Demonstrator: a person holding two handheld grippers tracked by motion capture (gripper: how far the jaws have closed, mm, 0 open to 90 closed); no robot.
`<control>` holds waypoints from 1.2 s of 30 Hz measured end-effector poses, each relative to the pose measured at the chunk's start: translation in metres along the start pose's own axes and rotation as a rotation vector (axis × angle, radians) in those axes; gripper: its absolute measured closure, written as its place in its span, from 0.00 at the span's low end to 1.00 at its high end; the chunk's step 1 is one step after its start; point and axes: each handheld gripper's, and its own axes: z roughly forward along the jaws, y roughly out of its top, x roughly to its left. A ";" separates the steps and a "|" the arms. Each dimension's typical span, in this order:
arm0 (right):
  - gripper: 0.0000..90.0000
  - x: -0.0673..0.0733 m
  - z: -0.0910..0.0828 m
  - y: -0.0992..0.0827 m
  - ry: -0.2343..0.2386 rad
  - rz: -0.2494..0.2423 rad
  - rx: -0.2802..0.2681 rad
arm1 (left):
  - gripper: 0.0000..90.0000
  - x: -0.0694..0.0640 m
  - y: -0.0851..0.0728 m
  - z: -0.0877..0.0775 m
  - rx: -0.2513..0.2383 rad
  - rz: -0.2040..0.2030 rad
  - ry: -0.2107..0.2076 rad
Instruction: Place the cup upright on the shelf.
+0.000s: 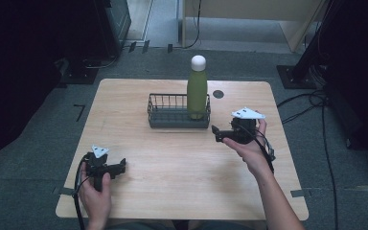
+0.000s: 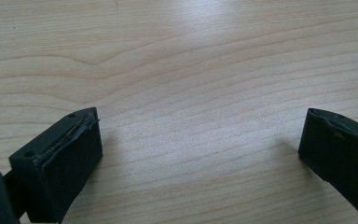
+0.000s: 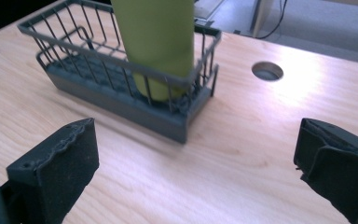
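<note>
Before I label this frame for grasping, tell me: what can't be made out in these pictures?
- Tall green bottle with white cap: its top is cut off by the right gripper view's upper edge.
- Bottle base: hidden behind the dark wire basket wall in the high view.
- Left gripper: too small in the high view to judge its jaws.
- Round table hole: depth unreadable.

Left tool [image 1: 120,166] low and near, jaws wide apart; right tool [image 1: 215,133] farther forward, likewise gaping, both empty.

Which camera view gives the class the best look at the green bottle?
The high view: the whole green bottle shows there, white cap included, upright at the right end of the wire basket. The right gripper view shows its lower body behind the basket wires. The left gripper view looks onto tabletop.
</note>
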 end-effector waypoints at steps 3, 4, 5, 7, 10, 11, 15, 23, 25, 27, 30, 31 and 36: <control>0.00 -0.004 -0.005 -0.010 -0.006 0.005 0.009 | 0.00 0.000 0.000 0.000 0.001 0.000 0.000; 0.00 -0.005 -0.007 -0.012 -0.009 0.009 0.011 | 0.00 0.000 0.000 0.000 0.001 0.001 0.000; 0.00 -0.006 -0.008 -0.015 -0.015 0.010 0.013 | 0.00 0.000 0.000 0.000 0.000 0.001 0.000; 0.00 -0.009 -0.011 -0.021 -0.020 0.018 0.016 | 0.00 0.000 0.000 0.000 0.000 0.001 0.000; 0.00 -0.012 -0.016 -0.030 -0.034 0.026 0.019 | 0.00 0.000 0.000 0.000 0.001 0.001 0.000; 0.00 -0.014 -0.017 -0.033 -0.039 0.029 0.019 | 0.00 0.000 0.000 0.000 0.000 0.001 0.000; 0.00 -0.019 -0.022 -0.045 -0.063 0.034 0.031 | 0.00 0.000 0.000 0.000 0.002 0.003 0.000; 0.00 -0.032 -0.032 -0.070 -0.097 0.062 0.057 | 0.00 0.000 0.000 0.000 0.002 0.003 0.000; 0.00 -0.036 -0.036 -0.076 -0.104 0.070 0.060 | 0.00 0.000 0.000 0.000 0.002 0.003 0.000; 0.00 -0.040 -0.039 -0.081 -0.116 0.074 0.064 | 0.00 0.000 0.000 0.000 0.002 0.003 0.000; 0.00 -0.046 -0.044 -0.090 -0.131 0.082 0.071 | 0.00 0.000 0.000 0.000 0.002 0.003 0.000; 0.00 -0.048 -0.045 -0.093 -0.139 0.087 0.073 | 0.00 0.000 0.000 0.000 0.003 0.003 0.000; 0.00 -0.059 -0.052 -0.108 -0.166 0.106 0.084 | 0.00 0.000 0.000 0.000 0.002 0.002 0.000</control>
